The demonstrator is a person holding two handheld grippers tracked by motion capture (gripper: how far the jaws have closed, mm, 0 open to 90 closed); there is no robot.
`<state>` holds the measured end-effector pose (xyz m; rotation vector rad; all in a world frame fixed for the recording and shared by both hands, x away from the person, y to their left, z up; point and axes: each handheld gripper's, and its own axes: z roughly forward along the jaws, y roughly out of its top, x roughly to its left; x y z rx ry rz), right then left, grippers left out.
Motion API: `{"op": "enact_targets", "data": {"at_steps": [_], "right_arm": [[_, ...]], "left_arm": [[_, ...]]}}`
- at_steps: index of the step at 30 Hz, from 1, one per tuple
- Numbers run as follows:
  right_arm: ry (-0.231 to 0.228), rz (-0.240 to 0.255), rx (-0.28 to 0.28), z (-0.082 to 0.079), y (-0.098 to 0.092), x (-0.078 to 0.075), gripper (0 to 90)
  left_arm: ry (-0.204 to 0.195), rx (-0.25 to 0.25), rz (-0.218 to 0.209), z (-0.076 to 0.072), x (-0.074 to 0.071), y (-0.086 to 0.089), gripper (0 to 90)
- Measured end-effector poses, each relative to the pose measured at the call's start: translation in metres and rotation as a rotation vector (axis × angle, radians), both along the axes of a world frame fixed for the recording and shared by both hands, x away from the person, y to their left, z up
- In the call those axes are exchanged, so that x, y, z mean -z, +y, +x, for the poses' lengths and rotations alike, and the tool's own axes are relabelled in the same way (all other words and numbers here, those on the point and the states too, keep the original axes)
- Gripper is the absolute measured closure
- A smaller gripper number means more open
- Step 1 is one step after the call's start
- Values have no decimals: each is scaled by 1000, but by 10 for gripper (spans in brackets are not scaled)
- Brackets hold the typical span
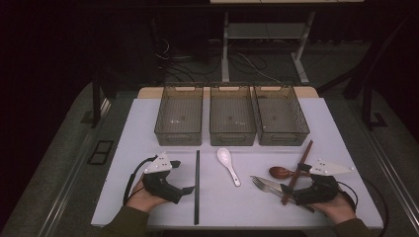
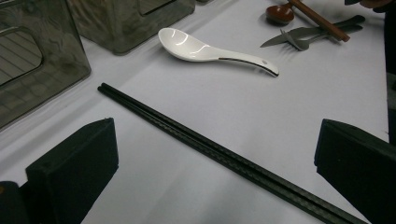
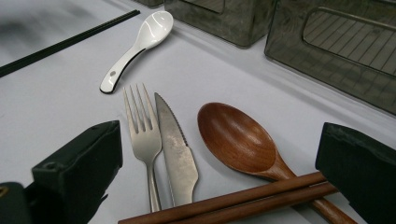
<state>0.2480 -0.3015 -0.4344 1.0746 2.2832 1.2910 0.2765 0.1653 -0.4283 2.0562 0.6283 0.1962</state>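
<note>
With both tools released, the left tool (image 1: 187, 189) should straddle the black chopsticks (image 2: 224, 156) squarely and clamp both sticks together, while the right tool (image 1: 286, 195) waits by the fork (image 3: 142, 135).

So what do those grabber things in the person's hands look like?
Each hand holds a chunky black tool. The left gripper and the right gripper both wear a pale grey three-cornered plate with small dots on top, and a black cable loops back from each. Up close, the jaws are two blocky black pads. The person's sleeves look dark olive-brown.
</note>
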Motion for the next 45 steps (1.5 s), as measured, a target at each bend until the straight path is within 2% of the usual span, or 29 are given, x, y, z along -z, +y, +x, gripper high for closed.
{"op": "enact_targets", "data": {"at_steps": [6, 8, 12, 13, 16, 21, 22, 24, 26, 29, 31, 36, 40, 41, 45], "right_arm": [[29, -25, 20, 4, -5, -1, 10], [44, -22, 45, 6, -8, -2, 10], [45, -37, 70, 8, -12, -4, 12], [41, -41, 75, 8, -14, -5, 49], [51, -46, 98, 10, -19, -5, 61], [75, -34, 136, 18, -28, -8, 232], [75, -34, 136, 18, -28, -8, 232], [81, -35, 163, 20, -34, -10, 334], [83, -39, 169, 21, -35, -10, 354], [85, -57, 203, 26, -42, -11, 458], [85, -59, 211, 27, -43, -12, 492], [92, -73, 271, 43, -52, -13, 591], [123, -75, 316, 51, -55, -11, 589], [141, -60, 335, 56, -56, -9, 542], [152, -65, 363, 63, -56, -6, 516]], "left_arm": [[4, -1, 2, 2, 1, 0, 0], [9, -7, 1, 3, 1, 1, 0], [1, -6, 4, 1, 0, 1, 0], [-1, -6, 10, 0, 0, 0, 0], [-6, -4, 17, -1, 0, 0, 0], [3, -11, 16, 2, 1, 1, 0], [3, -11, 16, 2, 1, 1, 0], [3, -15, 16, 2, 1, 2, 0], [2, -18, 11, 2, 0, 1, 0], [1, -16, 14, 1, 0, 1, 0], [1, -16, 11, 1, 0, 1, 0], [4, -17, 8, 2, 1, 1, 0], [3, -16, 10, 2, 1, 1, 0], [4, -16, 10, 2, 1, 1, 0], [3, -16, 11, 2, 1, 1, 0]]}}
